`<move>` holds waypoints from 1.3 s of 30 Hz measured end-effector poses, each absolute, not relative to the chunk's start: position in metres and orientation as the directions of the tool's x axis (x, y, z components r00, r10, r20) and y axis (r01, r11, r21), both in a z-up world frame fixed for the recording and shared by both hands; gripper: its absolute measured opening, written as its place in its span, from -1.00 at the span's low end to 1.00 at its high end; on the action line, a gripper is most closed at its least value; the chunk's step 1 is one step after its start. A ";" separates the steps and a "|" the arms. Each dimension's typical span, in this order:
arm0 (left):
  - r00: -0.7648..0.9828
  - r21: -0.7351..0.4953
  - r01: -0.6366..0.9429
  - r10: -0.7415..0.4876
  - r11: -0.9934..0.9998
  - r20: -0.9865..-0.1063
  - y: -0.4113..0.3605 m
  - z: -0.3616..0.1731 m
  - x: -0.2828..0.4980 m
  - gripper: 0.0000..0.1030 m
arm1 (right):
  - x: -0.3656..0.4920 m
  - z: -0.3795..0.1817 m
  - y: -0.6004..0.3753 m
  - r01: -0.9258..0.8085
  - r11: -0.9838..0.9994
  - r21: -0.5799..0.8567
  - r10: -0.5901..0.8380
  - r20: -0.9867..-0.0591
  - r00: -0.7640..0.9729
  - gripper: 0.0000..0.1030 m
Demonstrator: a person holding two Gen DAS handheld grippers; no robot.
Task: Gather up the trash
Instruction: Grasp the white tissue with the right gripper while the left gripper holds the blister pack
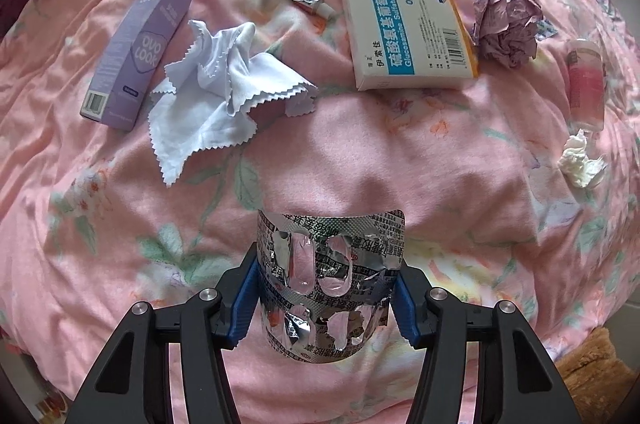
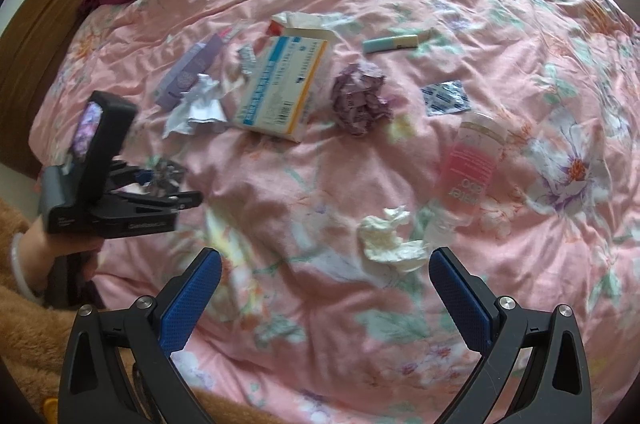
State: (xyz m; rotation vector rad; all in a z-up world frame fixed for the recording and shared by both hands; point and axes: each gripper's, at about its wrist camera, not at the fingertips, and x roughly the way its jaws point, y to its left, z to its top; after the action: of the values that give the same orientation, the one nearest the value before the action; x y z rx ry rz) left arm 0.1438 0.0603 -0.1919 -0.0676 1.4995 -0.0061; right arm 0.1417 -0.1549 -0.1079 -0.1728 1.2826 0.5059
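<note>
Crumpled silver foil blister pack [image 1: 326,280] clamped in left gripper [image 1: 325,298]: lift gently, it bows. Right gripper [image 2: 326,298] jaws apart above white crumpled tissue [image 2: 390,240].

- The left gripper [image 1: 326,288] points straight down, its jaws closed part-way with both blue pads pressed on the edges of a silver blister pack [image 1: 326,276], which bows between them.
- In the right wrist view the left gripper [image 2: 160,180] sits at the left edge, gripped from below by a hand [image 2: 60,248] with a pale bangle on the wrist and a fuzzy brown sleeve.
- The right gripper [image 2: 326,288] tilts steeply downward, its jaws spread wide with nothing between the blue pads.
</note>
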 end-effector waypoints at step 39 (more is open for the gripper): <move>0.055 -0.089 -0.081 -0.085 0.993 -0.995 0.081 -0.219 0.129 0.20 | 0.220 -0.242 -0.169 -0.176 0.967 0.184 0.180 -0.983 -0.039 -0.51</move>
State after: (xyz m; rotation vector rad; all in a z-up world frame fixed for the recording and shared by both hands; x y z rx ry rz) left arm 0.1293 0.0810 -0.2186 -0.1330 1.5170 -0.0031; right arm 0.2203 -0.1685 -0.2417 0.0032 1.5846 0.2863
